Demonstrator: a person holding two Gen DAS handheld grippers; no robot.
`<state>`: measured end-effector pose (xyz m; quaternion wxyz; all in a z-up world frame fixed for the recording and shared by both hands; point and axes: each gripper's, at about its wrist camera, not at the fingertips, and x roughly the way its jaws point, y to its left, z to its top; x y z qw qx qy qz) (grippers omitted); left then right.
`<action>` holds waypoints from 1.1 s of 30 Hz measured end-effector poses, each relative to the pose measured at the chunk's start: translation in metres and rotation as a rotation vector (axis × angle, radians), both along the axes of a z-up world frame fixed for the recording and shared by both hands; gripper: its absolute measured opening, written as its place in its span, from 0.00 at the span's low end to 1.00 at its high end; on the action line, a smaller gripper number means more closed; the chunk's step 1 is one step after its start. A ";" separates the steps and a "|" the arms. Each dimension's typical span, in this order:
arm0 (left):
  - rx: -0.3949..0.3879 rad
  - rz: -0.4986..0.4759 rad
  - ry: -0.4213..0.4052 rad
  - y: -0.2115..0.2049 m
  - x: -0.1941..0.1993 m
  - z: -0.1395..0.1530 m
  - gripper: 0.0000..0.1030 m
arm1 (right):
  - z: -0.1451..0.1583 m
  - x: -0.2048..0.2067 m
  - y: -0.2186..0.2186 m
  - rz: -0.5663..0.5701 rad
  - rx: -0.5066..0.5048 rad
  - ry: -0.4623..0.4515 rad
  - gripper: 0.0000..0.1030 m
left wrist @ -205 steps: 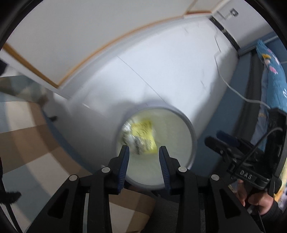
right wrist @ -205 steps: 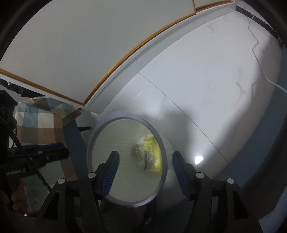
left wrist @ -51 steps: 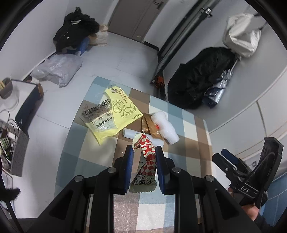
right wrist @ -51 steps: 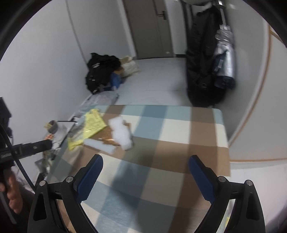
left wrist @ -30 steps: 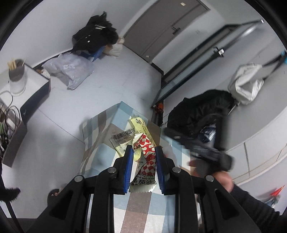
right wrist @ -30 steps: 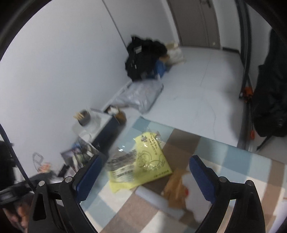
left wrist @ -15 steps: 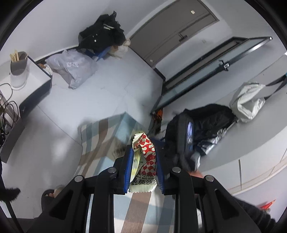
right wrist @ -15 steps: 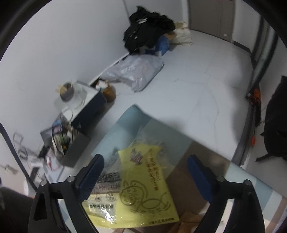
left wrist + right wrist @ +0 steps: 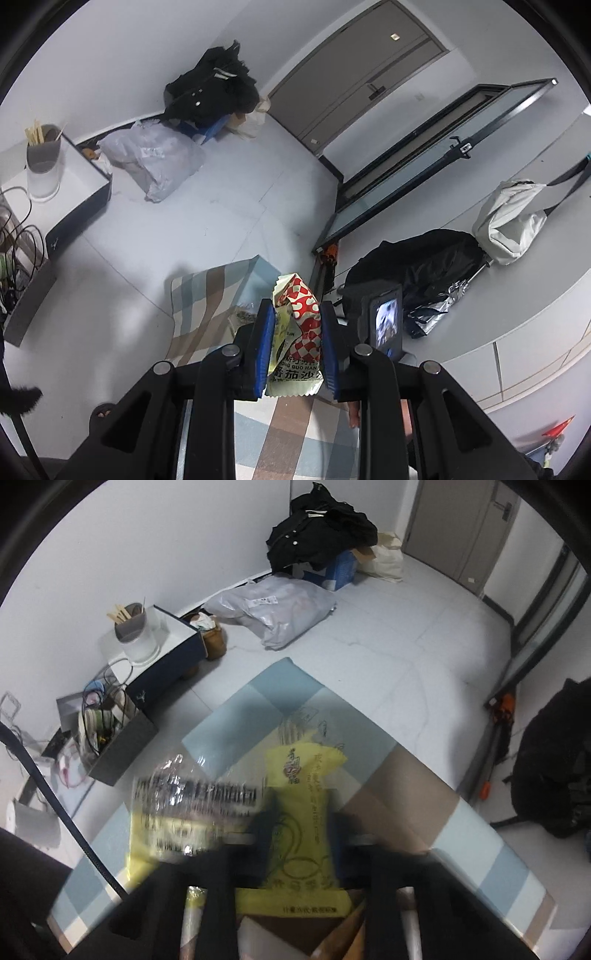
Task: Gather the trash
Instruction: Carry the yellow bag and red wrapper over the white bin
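My left gripper (image 9: 297, 314) is shut on a red-and-white checked snack wrapper (image 9: 304, 302), held up above the checked tablecloth (image 9: 199, 295). The back of the other hand-held device (image 9: 384, 321) shows just to its right. In the right wrist view a yellow bag (image 9: 299, 786) with a clear printed half (image 9: 192, 794) lies at the corner of the table (image 9: 258, 709). My right gripper (image 9: 301, 834) points steeply down at it. Its blurred fingers have closed in on the bag's yellow middle, which looks pinched between them.
A brown wrapper (image 9: 340, 941) and a white roll (image 9: 410, 923) lie on the cloth under the right gripper. On the floor beyond are a grey plastic bag (image 9: 273, 609), a black clothing pile (image 9: 317, 524), a navy box (image 9: 170, 653) and a box of cables (image 9: 110, 734).
The right gripper dropped over the yellow bag and its jaws went from wide open to closed on it. The left gripper kept its hold on the snack wrapper and barely moved.
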<state>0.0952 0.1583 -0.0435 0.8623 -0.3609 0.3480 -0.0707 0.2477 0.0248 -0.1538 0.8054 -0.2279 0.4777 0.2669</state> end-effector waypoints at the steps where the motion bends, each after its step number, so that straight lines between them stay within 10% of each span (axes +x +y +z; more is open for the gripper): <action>1: 0.007 0.007 -0.007 -0.001 -0.001 0.001 0.19 | 0.001 -0.002 -0.001 -0.004 0.007 0.008 0.01; 14: 0.125 -0.035 -0.030 -0.027 -0.004 0.013 0.19 | 0.076 -0.024 -0.074 -0.163 0.235 -0.059 0.01; 33: 0.283 -0.434 -0.155 -0.197 -0.040 0.054 0.19 | 0.189 -0.182 -0.352 -0.535 0.491 -0.318 0.01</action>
